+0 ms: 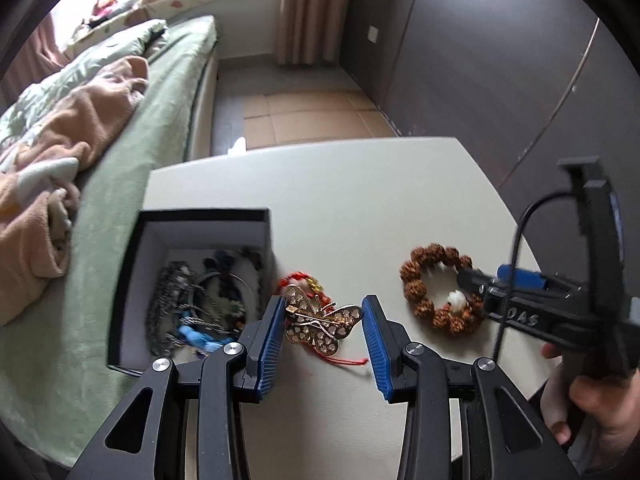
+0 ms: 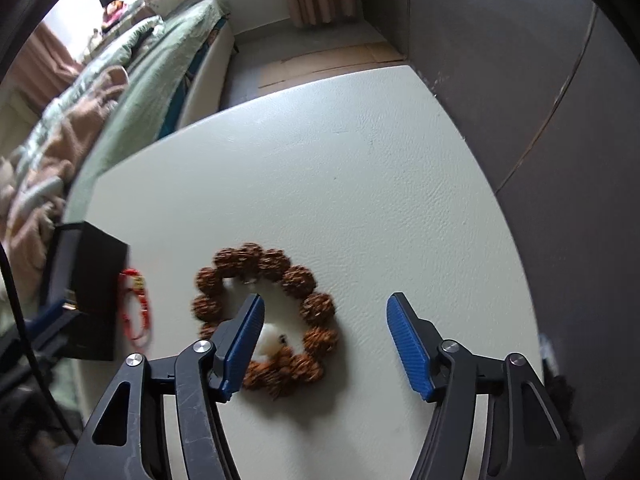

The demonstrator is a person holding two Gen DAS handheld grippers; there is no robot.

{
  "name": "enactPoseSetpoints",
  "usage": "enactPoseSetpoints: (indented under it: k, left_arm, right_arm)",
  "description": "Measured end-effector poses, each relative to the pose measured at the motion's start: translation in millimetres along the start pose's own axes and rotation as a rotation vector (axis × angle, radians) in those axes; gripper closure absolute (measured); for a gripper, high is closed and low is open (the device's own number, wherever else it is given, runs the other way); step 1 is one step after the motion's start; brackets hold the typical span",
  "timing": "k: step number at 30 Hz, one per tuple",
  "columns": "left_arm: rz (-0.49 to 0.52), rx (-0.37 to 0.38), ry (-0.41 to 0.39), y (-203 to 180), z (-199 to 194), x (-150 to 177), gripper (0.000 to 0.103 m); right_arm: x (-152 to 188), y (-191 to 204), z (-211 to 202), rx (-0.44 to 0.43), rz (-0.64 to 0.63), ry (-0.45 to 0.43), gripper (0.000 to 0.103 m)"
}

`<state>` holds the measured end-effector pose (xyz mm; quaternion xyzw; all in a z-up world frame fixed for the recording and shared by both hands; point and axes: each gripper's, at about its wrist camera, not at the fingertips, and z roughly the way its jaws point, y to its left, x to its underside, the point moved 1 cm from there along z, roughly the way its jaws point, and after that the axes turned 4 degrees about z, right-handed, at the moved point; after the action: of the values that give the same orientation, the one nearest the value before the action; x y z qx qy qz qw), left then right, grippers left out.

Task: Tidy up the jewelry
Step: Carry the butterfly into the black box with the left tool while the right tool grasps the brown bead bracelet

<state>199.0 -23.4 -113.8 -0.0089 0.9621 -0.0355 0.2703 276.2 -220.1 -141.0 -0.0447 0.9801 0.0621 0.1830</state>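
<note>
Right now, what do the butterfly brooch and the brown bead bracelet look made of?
Gold butterfly brooch: likely thin metal, shiny gilt finish, pierced cut-out wings. Brown bead bracelet: rough, wrinkled matte beads, probably seeds or carved wood; one white bead, material unclear.

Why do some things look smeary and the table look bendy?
Left wrist view: the box and its contents are blurred, while the gold butterfly stays fairly sharp. Right wrist view: the brown bead bracelet is smeared by motion. Both views: the fisheye lens curves the table's edges.
</note>
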Motion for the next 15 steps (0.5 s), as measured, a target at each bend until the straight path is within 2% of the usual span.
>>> enactPoseSetpoints:
  k: [4, 6, 7, 11, 15]
  left_arm:
    - [-0.02, -0.006, -0.035, 10, -10, -3, 0.062]
    - [-0.044, -0.013, -0.053, 18, -16, -4, 0.062]
    - [-0.053, -0.014, -0.056, 22, -18, -5, 0.062]
    - [-0.097, -0.032, -0.068, 38, -21, -5, 0.062]
    - [-0.128, -0.024, -0.063, 50, -19, -4, 0.062]
  right_arm:
    - [2, 3, 4, 0.056, -0.056, -0.001, 0.055]
    - [5, 7, 4, 0.094, -0.095, -0.007, 0.066]
    - [7, 10, 2, 0.104, -0.127, -0.011, 0.082]
    - [10, 5, -2, 0.044, -0.106, 0.006, 0.082]
    - [10, -3, -19, -0.08, -0.041, -0.014, 0.083]
